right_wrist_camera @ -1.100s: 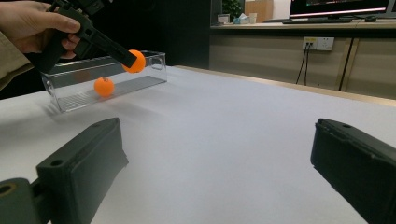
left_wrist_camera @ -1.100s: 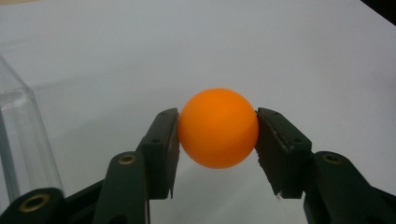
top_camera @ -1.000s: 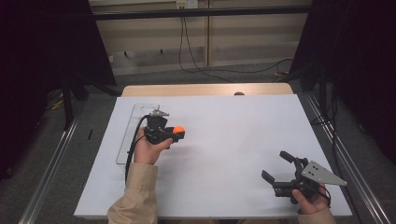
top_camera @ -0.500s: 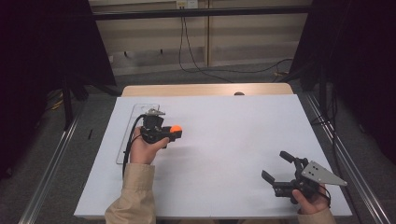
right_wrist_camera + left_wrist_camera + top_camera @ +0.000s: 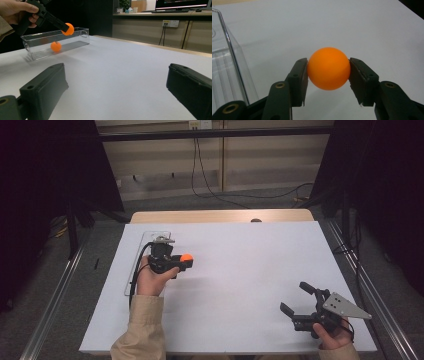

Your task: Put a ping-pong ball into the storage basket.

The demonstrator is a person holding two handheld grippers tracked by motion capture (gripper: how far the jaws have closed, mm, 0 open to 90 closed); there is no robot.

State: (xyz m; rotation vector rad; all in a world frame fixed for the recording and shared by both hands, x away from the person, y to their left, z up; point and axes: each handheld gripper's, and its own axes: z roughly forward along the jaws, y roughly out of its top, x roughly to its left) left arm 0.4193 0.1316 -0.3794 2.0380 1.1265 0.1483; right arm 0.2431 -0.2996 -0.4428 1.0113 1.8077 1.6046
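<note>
An orange ball (image 5: 328, 68) is pinched between the two black jaws of my left gripper (image 5: 328, 75), which is shut on it. From above, that gripper (image 5: 183, 262) holds the ball (image 5: 186, 257) above the white table, just right of a clear plastic tray (image 5: 134, 276). In the right gripper view the held ball (image 5: 68, 28) hangs over the tray's near wall (image 5: 82, 33), and a second orange ball (image 5: 56, 46) lies inside the tray. My right gripper (image 5: 295, 298) rests low at the table's front right, open, with nothing between its jaws (image 5: 117, 75).
The white table top (image 5: 250, 265) stretches wide between the two grippers. A wooden strip (image 5: 220, 215) runs along its far edge. Metal rails (image 5: 55, 295) flank both sides, and cables hang at the back wall.
My left gripper has shifted a little to the left with the ball, closer to the clear tray. The right gripper has stayed where it was.
</note>
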